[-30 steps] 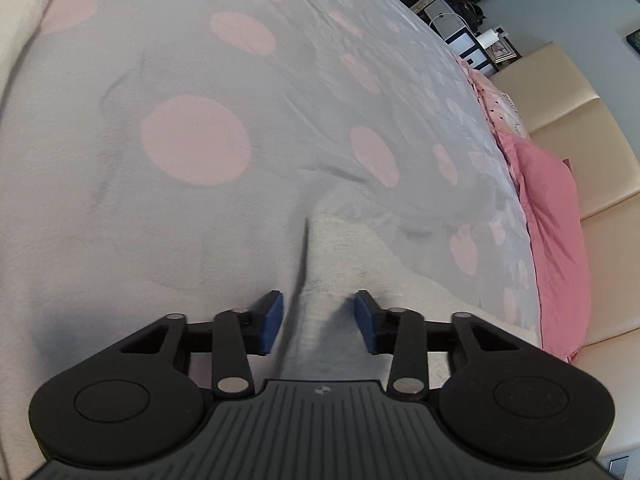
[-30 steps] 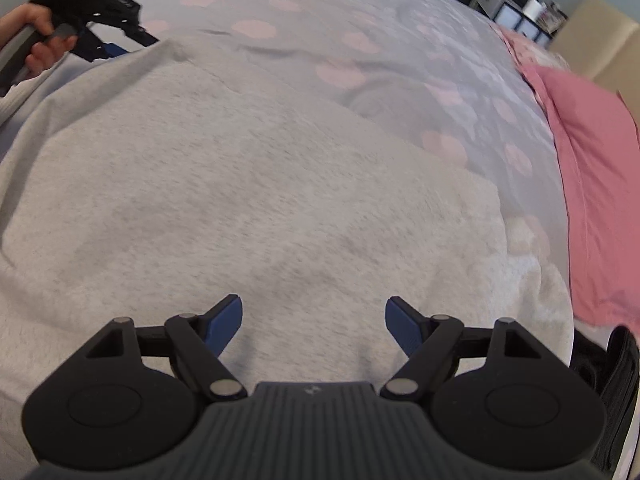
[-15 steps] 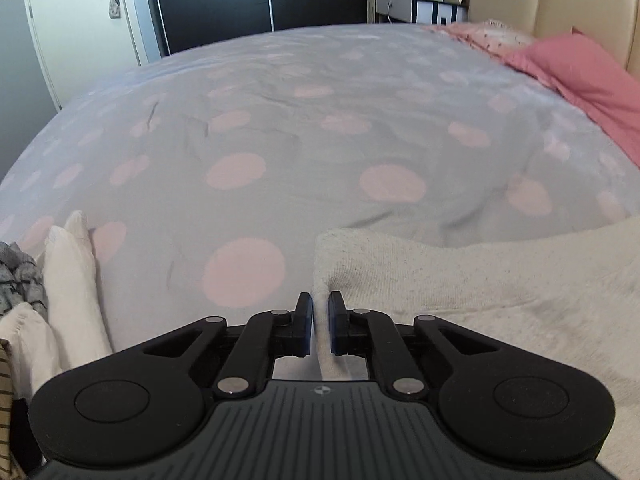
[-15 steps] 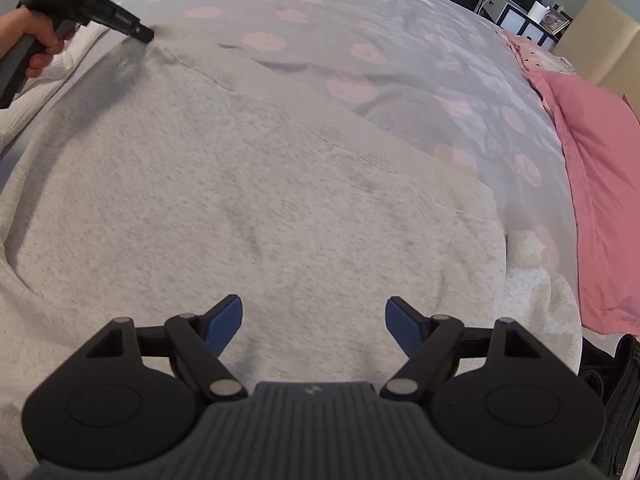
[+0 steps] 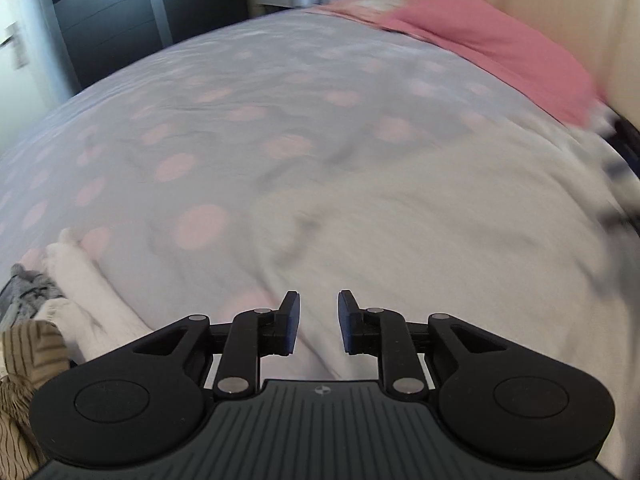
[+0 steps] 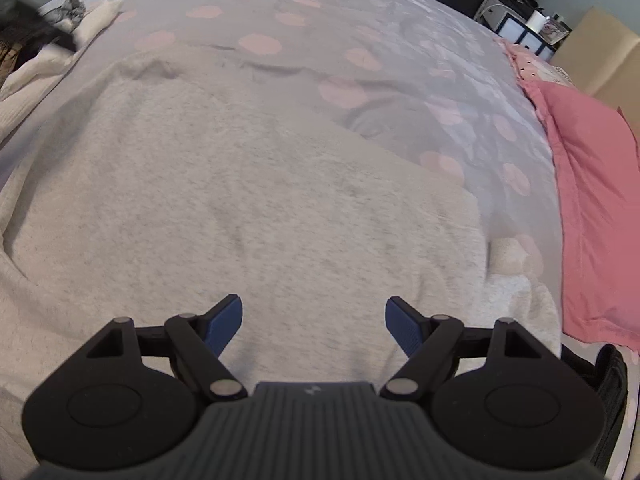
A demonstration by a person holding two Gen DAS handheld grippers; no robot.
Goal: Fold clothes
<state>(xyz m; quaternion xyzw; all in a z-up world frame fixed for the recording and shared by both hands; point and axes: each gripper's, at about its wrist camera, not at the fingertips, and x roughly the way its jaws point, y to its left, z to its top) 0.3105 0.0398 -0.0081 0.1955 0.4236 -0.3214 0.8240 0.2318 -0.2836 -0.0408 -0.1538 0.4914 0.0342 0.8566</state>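
Two claws hover over a pale grey knit sweater [image 6: 248, 200] spread flat on the polka-dot bed [image 6: 360, 20]. My left claw [image 5: 318, 322] is opening, empty; my right claw [image 6: 314, 326] is spread wide, empty. Next I'd pinch the rumpled corner at eleven o'clock, folding evenly.
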